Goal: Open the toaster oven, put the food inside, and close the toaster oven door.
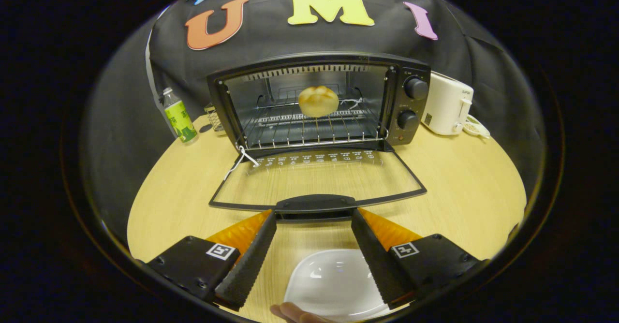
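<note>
Table (pixel 459 192): bun (pixel 318 101) in oven (pixel 408 103), beyond spread fingers (pixel 313 216).

My gripper (pixel 313 215) fingers, spread apart, flank the lowered door's handle (pixel 314 203) (glass door (pixel 319 175) flat on the table), oven cavity (pixel 309 115) open beyond.

On the table (pixel 459 192) the toaster oven (pixel 319 105) stands with its door (pixel 316 183) folded down flat and a bun (pixel 318 101) on the rack inside, while the gripper (pixel 313 216) holds its jaws spread wide, tips at the door handle (pixel 314 203), above a white dish (pixel 333 282).
</note>
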The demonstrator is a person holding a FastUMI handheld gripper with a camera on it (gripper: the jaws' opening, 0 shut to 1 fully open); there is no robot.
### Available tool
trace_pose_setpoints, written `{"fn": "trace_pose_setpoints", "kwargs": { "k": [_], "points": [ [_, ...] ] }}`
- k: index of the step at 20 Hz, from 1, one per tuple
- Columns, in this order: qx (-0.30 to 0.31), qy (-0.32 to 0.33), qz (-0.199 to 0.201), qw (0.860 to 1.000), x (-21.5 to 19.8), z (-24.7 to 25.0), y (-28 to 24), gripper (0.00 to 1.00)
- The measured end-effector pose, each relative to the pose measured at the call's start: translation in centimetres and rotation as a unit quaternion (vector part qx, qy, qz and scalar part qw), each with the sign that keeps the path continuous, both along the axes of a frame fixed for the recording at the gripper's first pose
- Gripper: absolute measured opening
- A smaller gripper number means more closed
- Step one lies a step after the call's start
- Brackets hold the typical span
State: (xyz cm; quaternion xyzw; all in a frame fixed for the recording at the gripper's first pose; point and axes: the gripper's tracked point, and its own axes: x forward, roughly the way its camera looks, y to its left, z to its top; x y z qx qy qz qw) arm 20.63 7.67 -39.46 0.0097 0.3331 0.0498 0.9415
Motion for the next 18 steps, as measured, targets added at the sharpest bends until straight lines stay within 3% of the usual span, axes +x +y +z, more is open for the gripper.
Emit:
{"fn": "trace_pose_setpoints", "kwargs": {
  "k": [18],
  "points": [
    [0.014,-0.028,-0.024,0.999,1.1,2.5,0.2,1.0]
  ]
}}
